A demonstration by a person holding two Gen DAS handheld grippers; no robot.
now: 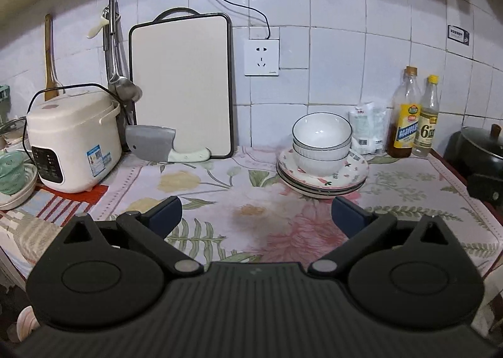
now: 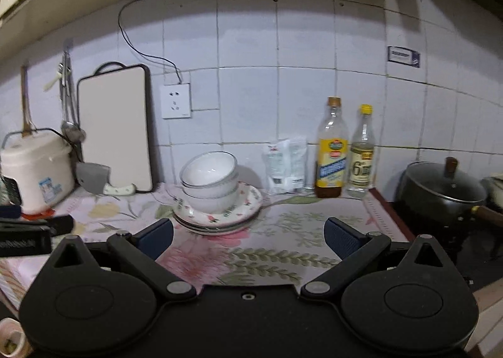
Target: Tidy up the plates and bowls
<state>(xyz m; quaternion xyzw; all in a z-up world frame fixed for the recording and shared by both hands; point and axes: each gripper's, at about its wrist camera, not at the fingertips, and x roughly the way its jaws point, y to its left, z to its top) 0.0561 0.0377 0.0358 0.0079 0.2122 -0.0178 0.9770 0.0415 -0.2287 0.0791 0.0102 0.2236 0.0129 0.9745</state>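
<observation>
1. While hovering over the floral tabletop point(image 1: 220, 188), left tongs point(image 1: 256, 216) spread wide, gripping nothing.
2. Right tongs point(image 2: 248, 237) likewise agape, empty.
3. Stacked white bowls point(image 1: 320, 141) nested atop patterned plates point(image 1: 323, 182), far right of centre, near the tiled wall, left of two bottles point(image 1: 415, 119).
</observation>
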